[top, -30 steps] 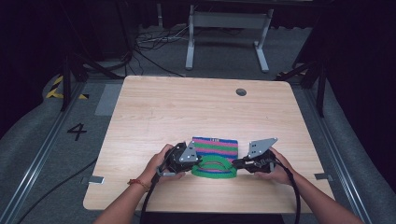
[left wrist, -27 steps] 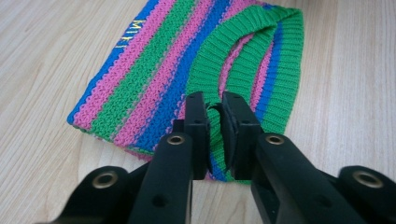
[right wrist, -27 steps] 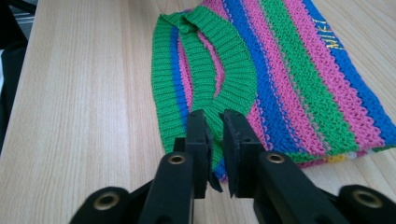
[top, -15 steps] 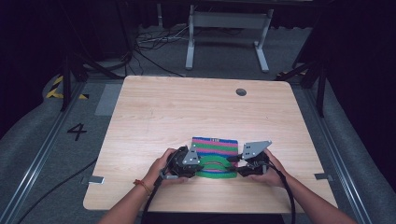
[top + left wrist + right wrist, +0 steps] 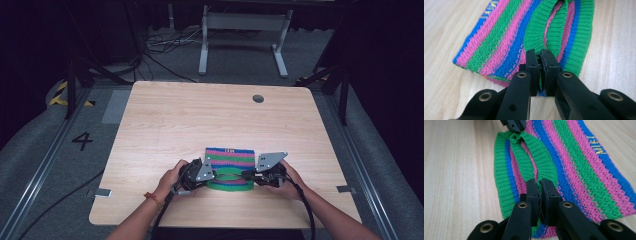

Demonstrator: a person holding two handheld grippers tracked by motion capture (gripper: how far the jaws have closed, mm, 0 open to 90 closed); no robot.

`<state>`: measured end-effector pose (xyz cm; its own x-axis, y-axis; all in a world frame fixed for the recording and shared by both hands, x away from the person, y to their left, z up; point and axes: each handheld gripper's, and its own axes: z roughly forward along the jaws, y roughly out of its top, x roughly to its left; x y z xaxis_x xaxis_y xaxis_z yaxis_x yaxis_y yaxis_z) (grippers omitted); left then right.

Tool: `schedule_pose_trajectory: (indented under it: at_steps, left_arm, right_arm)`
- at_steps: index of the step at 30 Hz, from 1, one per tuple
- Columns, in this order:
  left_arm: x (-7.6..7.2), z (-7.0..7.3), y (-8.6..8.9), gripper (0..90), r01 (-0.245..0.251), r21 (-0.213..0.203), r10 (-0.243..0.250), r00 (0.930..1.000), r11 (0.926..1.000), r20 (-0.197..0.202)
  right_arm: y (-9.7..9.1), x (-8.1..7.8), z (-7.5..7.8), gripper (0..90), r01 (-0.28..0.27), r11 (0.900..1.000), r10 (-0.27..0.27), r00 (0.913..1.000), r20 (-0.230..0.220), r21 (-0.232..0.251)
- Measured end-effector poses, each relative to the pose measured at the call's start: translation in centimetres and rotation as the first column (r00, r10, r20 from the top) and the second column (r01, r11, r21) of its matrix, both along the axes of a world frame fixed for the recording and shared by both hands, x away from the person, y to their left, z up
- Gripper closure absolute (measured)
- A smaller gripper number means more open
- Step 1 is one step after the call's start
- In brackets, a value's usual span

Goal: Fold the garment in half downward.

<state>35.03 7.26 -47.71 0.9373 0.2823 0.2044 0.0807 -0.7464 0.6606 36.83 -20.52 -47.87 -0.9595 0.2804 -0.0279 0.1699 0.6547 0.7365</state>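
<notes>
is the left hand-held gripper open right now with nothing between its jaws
No, the left hand-held gripper is shut, its jaws pinching the green ribbed edge of the striped green, pink and blue knitted cloth.

The high view looks from above the person's side, forward and down, and takes in the whole wooden table and the floor behind it. The left gripper view sits very near the striped knitted cloth and looks along its own jaws, low over the table. The right gripper view looks from the opposite end of the same cloth, also very near. All three views share this cloth.
</notes>
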Motion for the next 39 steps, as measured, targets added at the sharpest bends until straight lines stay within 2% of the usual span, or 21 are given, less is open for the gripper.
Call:
schedule_pose_trajectory:
  at_steps: [3, 5, 6, 7, 8, 9, 11, 13, 15, 21, 24, 27, 31, 33, 38, 39]
  left_arm:
    - [-0.4, 0.5, 0.0, 85.4, 0.021, -0.021, -0.021, 0.9998, 0.9996, 0.0]
    - [-0.6, 0.6, 0.0, 85.4, 0.032, -0.02, -0.032, 0.9995, 0.9993, -0.005]
    - [-0.9, 0.5, -0.1, 85.4, 0.051, -0.01, -0.051, 0.9986, 0.9987, -0.011]
    - [-1.2, 0.1, -0.3, 85.4, 0.086, 0.026, -0.085, 0.9962, 0.996, -0.018]
    - [-1.2, 0.1, -0.3, 85.4, 0.086, 0.026, -0.085, 0.9962, 0.996, -0.018]
    - [-1.4, -0.2, -0.4, 85.4, 0.097, 0.057, -0.095, 0.995, 0.9937, -0.032]
    - [-1.4, -0.7, -0.5, 84.3, 0.11, 0.073, -0.106, 0.9929, 0.9912, -0.053]
    - [-1.2, -0.8, -0.3, 83.0, 0.101, 0.056, -0.097, 0.9928, 0.9933, -0.07]
    - [-1.2, -1.0, -0.2, 81.8, 0.089, 0.052, -0.085, 0.9942, 0.9947, -0.065]
    - [-0.5, -1.3, -0.2, 81.9, 0.048, 0.033, -0.046, 0.9973, 0.9983, -0.058]
    - [-0.3, -1.3, -0.2, 81.7, 0.037, 0.029, -0.035, 0.9972, 0.9989, -0.065]
    - [-0.1, -1.2, -0.1, 76.0, 0.038, 0.018, -0.036, 0.9965, 0.9991, -0.076]
    - [-0.3, -0.6, 0.0, 73.8, 0.028, 0.029, -0.026, 0.998, 0.9992, -0.058]
    - [-0.2, -0.4, 0.2, 72.7, 0.019, 0.019, -0.019, 0.9986, 0.9996, -0.05]
    - [-0.2, 0.4, 0.7, 67.0, 0.003, 0.004, -0.003, 0.9986, 1.0, -0.054]
    - [-0.3, 0.5, 0.8, 65.7, -0.002, 0.002, 0.002, 0.998, 1.0, -0.064]
  right_arm:
    - [-0.4, -0.3, 0.8, 85.8, -0.018, 0.9997, 0.018, 0.9998, 0.004, 0.015]
    - [-0.5, -0.4, 0.9, 85.8, -0.024, 0.9995, 0.024, 0.9997, 0.0, 0.018]
    - [-0.6, -0.6, 1.1, 85.7, -0.036, 0.9992, 0.036, 0.9993, -0.007, 0.017]
    - [-0.7, -1.1, 1.1, 85.2, -0.056, 0.9984, 0.056, 0.9984, -0.012, 0.006]
    - [-0.7, -1.1, 1.1, 85.2, -0.056, 0.9984, 0.056, 0.9984, -0.012, 0.006]
    - [-0.7, -1.2, 1.0, 85.2, -0.066, 0.9978, 0.066, 0.9975, -0.024, -0.003]
    - [-0.6, -1.6, 0.2, 83.5, -0.079, 0.996, 0.078, 0.9964, -0.034, -0.041]
    - [-0.5, -1.7, -0.4, 81.8, -0.087, 0.9935, 0.085, 0.9957, -0.038, -0.073]
    - [-0.6, -1.6, -0.7, 82.3, -0.078, 0.9951, 0.075, 0.9959, -0.051, -0.061]
    - [-0.7, -1.0, -1.0, 82.5, -0.04, 0.9974, 0.038, 0.9989, -0.025, -0.059]
    - [-0.8, -0.8, -1.0, 82.4, -0.028, 0.998, 0.026, 0.9993, -0.028, -0.057]
    - [-0.8, -0.6, -1.0, 79.9, -0.026, 0.9986, 0.024, 0.9992, -0.032, -0.046]
    - [-0.9, -0.8, -0.7, 75.8, -0.03, 0.9984, 0.029, 0.9994, -0.015, -0.048]
    - [-1.0, -1.0, -0.3, 74.6, -0.025, 0.9985, 0.025, 0.9997, -0.001, -0.048]
    - [-1.2, -1.1, 0.4, 70.9, -0.011, 0.9985, 0.012, 0.9998, 0.019, -0.053]
    - [-1.3, -1.1, 0.6, 70.2, -0.007, 0.9987, 0.008, 0.9997, 0.023, -0.051]
